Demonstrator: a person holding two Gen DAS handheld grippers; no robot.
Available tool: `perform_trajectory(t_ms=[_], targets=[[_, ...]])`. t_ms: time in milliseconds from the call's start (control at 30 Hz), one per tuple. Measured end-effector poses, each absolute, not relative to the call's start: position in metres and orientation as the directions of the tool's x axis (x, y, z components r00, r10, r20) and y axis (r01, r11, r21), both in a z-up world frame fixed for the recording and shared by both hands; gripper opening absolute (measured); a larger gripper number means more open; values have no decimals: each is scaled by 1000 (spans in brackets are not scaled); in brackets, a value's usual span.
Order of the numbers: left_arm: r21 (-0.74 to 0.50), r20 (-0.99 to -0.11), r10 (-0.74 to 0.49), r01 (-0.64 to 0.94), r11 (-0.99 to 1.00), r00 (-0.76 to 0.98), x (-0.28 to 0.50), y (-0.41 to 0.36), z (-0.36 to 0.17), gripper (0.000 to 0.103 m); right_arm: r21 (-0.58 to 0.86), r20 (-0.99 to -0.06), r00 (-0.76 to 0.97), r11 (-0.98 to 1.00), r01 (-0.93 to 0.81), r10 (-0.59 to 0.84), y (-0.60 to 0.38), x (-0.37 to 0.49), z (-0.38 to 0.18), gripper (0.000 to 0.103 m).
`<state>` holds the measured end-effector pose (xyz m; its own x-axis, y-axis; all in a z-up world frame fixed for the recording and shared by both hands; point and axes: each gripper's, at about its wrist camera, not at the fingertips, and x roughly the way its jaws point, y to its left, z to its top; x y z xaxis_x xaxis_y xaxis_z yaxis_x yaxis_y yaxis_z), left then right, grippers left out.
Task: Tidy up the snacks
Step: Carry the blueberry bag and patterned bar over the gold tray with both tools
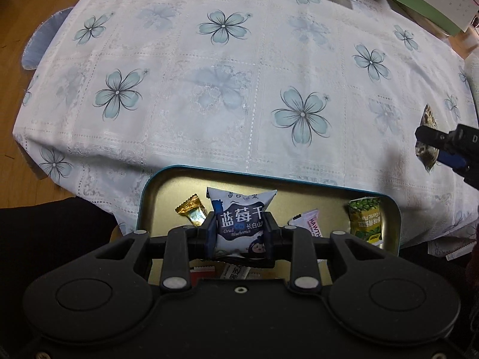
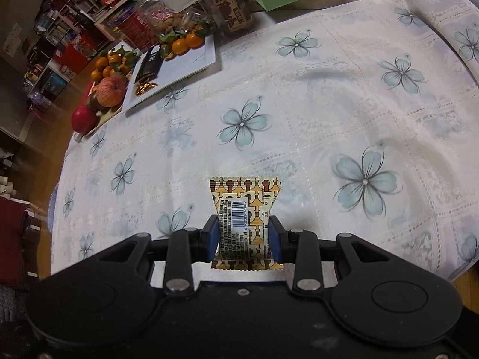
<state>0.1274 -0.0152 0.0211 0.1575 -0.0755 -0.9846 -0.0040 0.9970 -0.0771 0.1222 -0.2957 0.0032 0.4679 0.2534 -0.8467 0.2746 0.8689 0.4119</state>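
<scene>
My left gripper (image 1: 239, 233) has its jaws clenched on a dried blueberry packet (image 1: 239, 224), held over the open teal tin (image 1: 167, 176). In the tin, a gold-wrapped candy (image 1: 191, 214) lies just left of the jaws, a hawthorn packet (image 1: 311, 224) just right, and a green pea packet (image 1: 365, 218) farther right. My right gripper (image 2: 243, 239) grips a tan patterned snack packet (image 2: 244, 209) barcode-up above the flowered bench (image 2: 329, 89).
</scene>
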Motion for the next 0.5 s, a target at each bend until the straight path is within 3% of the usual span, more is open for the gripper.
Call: perform_trajectory(t_ms=[500], targets=[[-94,-990,-95,15,995,103,130,-22,-4,39,459,-863,360,850,260,356,-231,29,-13,36]])
